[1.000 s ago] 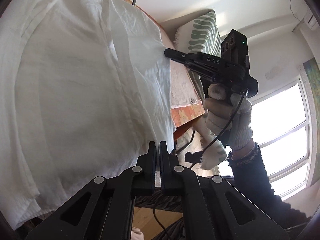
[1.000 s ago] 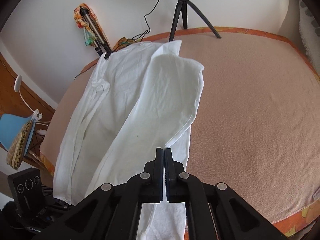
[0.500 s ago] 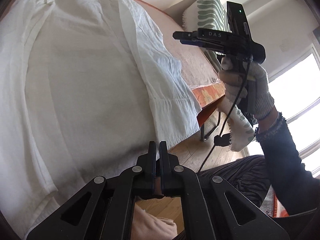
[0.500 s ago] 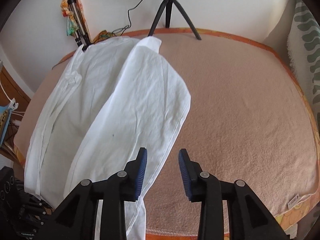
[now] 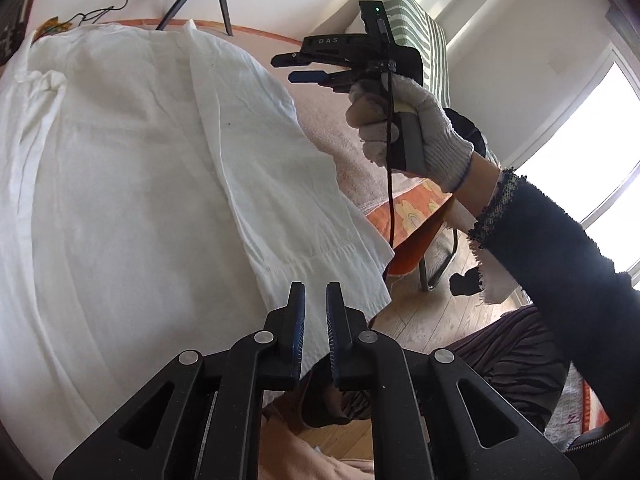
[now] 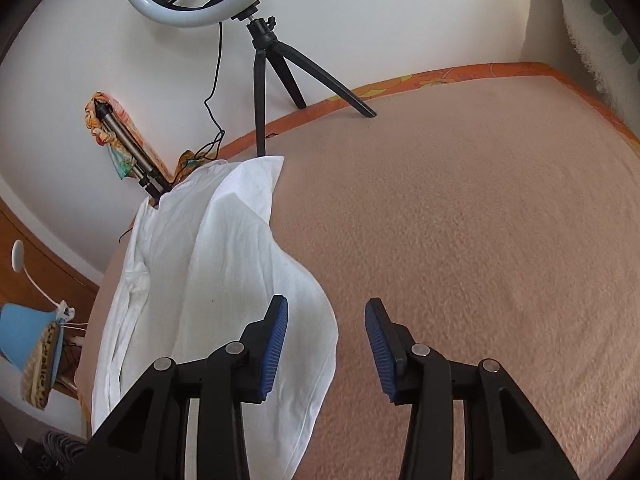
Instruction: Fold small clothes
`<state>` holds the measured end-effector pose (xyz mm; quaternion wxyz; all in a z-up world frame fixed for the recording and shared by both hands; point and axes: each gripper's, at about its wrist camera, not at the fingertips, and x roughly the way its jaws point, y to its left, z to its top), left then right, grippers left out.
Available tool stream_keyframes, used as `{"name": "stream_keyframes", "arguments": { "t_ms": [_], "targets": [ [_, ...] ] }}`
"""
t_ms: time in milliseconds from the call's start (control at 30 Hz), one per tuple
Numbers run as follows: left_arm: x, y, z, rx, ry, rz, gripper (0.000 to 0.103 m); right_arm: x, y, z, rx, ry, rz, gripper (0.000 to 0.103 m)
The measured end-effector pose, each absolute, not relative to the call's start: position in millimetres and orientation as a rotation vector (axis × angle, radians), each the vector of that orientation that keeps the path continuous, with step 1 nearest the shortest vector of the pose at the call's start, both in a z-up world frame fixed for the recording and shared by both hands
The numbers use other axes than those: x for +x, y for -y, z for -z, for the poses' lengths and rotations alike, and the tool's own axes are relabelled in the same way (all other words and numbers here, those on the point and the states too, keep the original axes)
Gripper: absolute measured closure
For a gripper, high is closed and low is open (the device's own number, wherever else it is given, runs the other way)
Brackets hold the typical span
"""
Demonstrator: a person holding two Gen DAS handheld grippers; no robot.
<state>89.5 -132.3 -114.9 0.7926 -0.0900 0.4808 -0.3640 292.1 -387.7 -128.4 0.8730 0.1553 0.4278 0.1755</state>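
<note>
Hovering over the white garment [image 5: 160,184], left gripper [image 5: 315,308] slightly parted, right gripper [image 6: 326,328] spread wide.

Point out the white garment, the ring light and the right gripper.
white garment [image 5: 140,184]: left wrist view, on the flat middle of the cloth.
ring light [image 6: 202,16]: right wrist view, on the lower arc of its ring.
right gripper [image 6: 326,312]: right wrist view, midway between its open fingers.
</note>
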Motion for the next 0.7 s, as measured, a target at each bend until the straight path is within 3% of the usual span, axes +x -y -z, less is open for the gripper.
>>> {"name": "stream_keyframes", "arguments": {
  "t_ms": [200,267,300,500,700],
  "targets": [
    [98,127,132,-0.201,-1.084,0.751,0.094,317,366,143,0.294,-0.935,-0.434,0.061],
    [94,126,130,-0.192,-1.074,0.756,0.094,320,360,145,0.301,-0.950,-0.474,0.082],
    [93,128,130,-0.178,-1.070,0.758,0.094,321,356,145,0.287,-0.977,-0.482,0.097],
    [96,121,128,-0.223,-1.088,0.780,0.094,316,338,120,0.210,-0.997,-0.413,0.102],
    [106,82,89,-0.246,-0.995,0.760,0.094,306,319,90,0.197,-1.001,-0.367,0.102]
  ]
}}
